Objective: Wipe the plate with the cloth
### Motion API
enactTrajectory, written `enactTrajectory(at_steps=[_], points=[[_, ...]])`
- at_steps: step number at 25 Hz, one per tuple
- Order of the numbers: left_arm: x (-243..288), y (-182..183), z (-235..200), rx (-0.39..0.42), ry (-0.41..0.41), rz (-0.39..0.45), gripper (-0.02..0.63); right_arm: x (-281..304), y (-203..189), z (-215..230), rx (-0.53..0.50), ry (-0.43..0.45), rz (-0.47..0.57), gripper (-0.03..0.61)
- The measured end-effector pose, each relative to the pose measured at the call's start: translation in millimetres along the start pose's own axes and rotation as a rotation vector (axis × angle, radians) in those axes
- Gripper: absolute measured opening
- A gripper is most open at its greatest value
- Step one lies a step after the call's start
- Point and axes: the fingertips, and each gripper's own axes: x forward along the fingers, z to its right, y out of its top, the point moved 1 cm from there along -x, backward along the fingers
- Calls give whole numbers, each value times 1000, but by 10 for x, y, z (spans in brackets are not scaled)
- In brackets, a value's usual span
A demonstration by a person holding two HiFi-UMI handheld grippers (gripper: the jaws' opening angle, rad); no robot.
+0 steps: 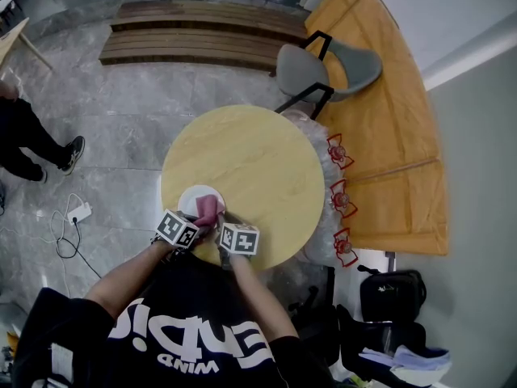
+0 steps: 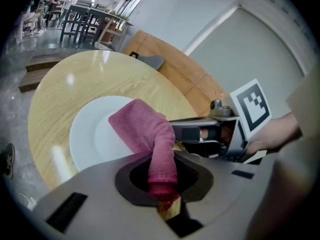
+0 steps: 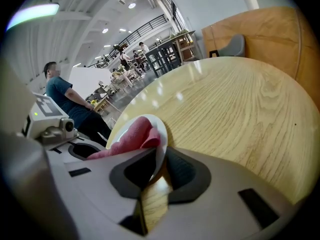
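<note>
Plate (image 2: 85,134), stiff, smooth and probably breakable, is best held by its rim, where the right gripper (image 3: 156,171) pinches it, while the left gripper (image 2: 162,194) clamps the soft pink cloth (image 2: 145,129) draped on it at the round wooden table's (image 3: 235,109) near edge, with a grey chair (image 1: 323,67) and stone floor (image 1: 121,120) beyond.

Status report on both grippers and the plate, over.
Left gripper shut on pink cloth, which lies over the plate. Right gripper shut on plate rim. Plate on round table; nothing in the way.
</note>
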Motion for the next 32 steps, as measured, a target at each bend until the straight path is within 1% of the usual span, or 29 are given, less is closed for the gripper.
enactTrajectory(at_steps=[10, 12, 16, 32], points=[[-147, -15, -243, -93, 54, 52, 51, -4, -11, 4, -24, 17, -11, 78], [-179, -12, -280, -91, 60, 54, 51, -1, -7, 6, -27, 19, -11, 78], [-251, -28, -328, -61, 77, 51, 51, -6, -12, -7, -44, 16, -15, 78], [-393, 48, -541, -76, 138, 85, 51, -8, -32, 11, -47, 36, -19, 78]])
